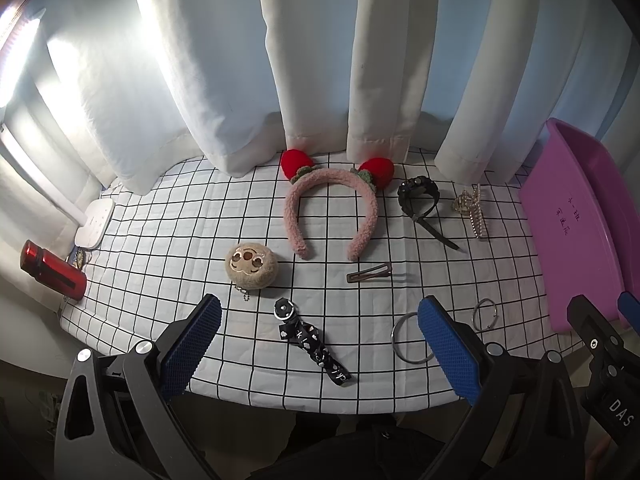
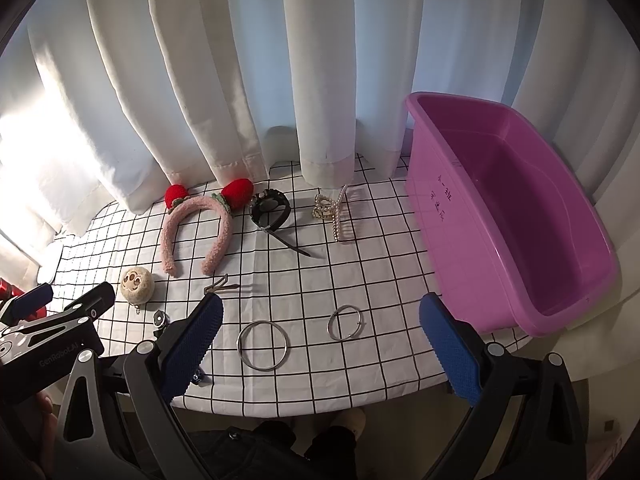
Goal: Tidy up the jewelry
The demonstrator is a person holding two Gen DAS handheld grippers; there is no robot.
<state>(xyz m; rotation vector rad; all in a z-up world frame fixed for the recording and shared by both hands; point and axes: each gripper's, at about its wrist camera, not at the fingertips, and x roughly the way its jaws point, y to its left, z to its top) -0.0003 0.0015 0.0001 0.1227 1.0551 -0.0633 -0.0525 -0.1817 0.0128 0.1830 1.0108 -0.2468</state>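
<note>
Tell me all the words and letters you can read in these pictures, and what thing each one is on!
"GenRobot.AI": on the body of the left gripper, seen from the right wrist.
"DAS": on the body of the right gripper, cut off at the picture's edge.
Handwritten characters on the purple basin: too small to read surely.
White letters on the black strap: too small and twisted to read.

1. "GenRobot.AI" is printed on the body of the left gripper (image 2: pixel 30 300).
2. "DAS" is printed on the right gripper (image 1: pixel 600 312).
3. The purple basin (image 2: pixel 472 216) carries handwritten characters on its outer wall, too small to read.
</note>
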